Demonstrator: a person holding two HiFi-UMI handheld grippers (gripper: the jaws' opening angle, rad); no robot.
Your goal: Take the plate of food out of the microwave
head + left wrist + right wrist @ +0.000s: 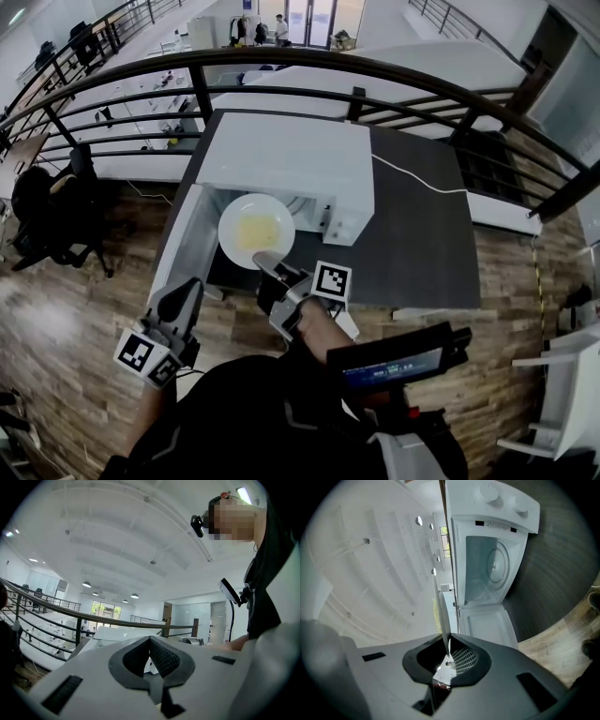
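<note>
Our right gripper (pixel 269 263) reaches forward, its jaws pressed on the rim of the plate (pixel 229 217). Our left gripper (pixel 187 289) waits lower, jaws together, empty.

The plate (pixel 232 210) is white with pale yellow food (pixel 254 232) on it, and the microwave (pixel 291 155) and its cable (pixel 417 180) are white too, against a dark grey table (pixel 422 244) and a floor (pixel 66 319) of brown wood planks with streaky grain. The railing (pixel 309 64) is black, like the person's clothes (pixel 244 412). Each marker cube (pixel 331 279) carries black squares on white, and the left gripper (pixel 150 638) has a light grey body with dark grey pads (pixel 165 659) in a fine cross-hatch.
</note>
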